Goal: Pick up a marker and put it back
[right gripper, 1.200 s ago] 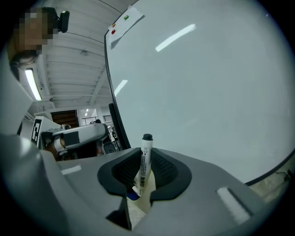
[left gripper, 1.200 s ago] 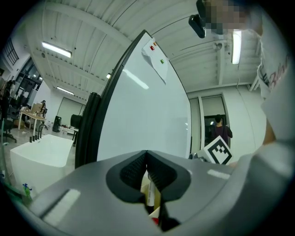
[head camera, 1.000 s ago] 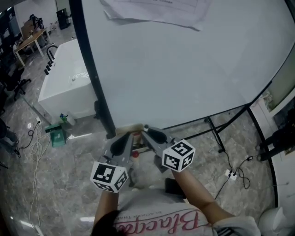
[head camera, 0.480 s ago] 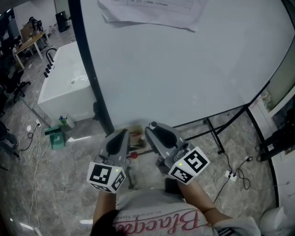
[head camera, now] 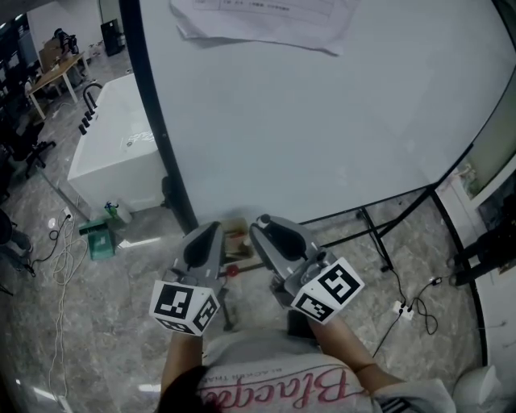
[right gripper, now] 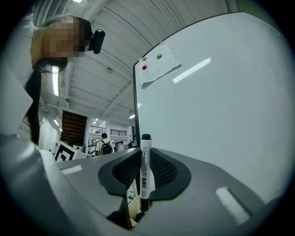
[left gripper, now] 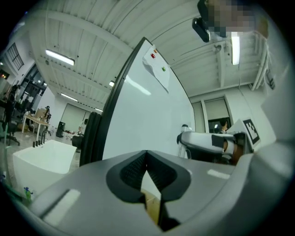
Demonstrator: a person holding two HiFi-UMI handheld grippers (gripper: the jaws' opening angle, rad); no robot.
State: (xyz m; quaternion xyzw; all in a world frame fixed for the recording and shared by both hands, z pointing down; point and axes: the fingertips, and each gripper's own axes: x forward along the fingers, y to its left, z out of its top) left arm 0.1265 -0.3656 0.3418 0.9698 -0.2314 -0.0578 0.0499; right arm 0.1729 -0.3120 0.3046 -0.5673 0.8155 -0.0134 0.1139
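Note:
A white marker with a black cap stands upright between the jaws of my right gripper, which is shut on its barrel. In the head view the right gripper is held up close to the lower edge of the whiteboard. Beside it on the left is my left gripper. Its jaws meet at the tip with nothing between them. Between and below the two grippers I see a small tan box and a red cap on the board's ledge.
A paper sheet hangs at the top of the whiteboard, pinned by a red and a green magnet. The board's black frame post runs down the left. A white tub and green item sit left on the floor; stand legs and cables lie right.
My right gripper has risen with the marker and rolled, so its marker cube now faces differently. The left gripper has hardly moved.

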